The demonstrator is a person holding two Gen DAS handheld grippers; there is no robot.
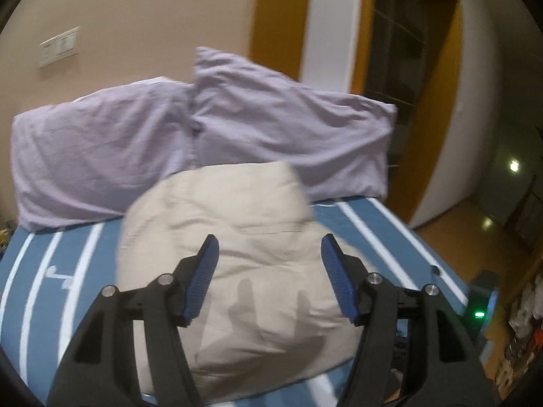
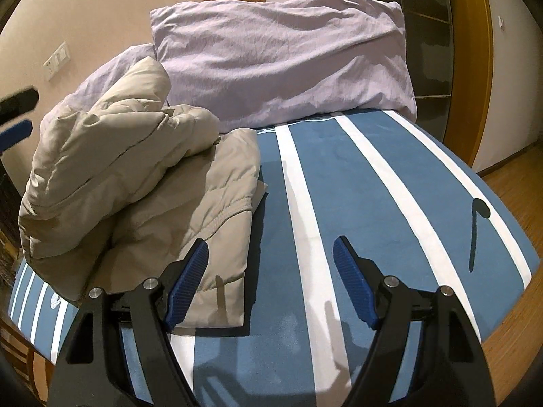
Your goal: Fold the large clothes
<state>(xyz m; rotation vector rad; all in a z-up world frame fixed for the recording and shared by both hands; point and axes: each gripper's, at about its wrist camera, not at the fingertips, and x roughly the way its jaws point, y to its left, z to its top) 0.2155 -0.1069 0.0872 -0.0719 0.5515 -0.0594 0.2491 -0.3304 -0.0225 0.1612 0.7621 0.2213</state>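
Noted beige jacket point(image 2: 135, 183) bundled loosely; left gripper point(image 1: 269, 278) and right gripper point(image 2: 271, 285) apart, empty. Advised squaring uneven near edges before pressing flat.

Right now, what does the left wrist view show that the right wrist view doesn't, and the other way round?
Only the left wrist view shows the left claw head-on, open over the beige jacket with nothing between its pads, and a green light beside the bed. Only the right wrist view shows the open right claw over the bare striped bedsheet, the jacket's elastic cuff and a dark mark on the sheet. Both show the jacket bundled on the bed, two lilac pillows and a wall switch plate.
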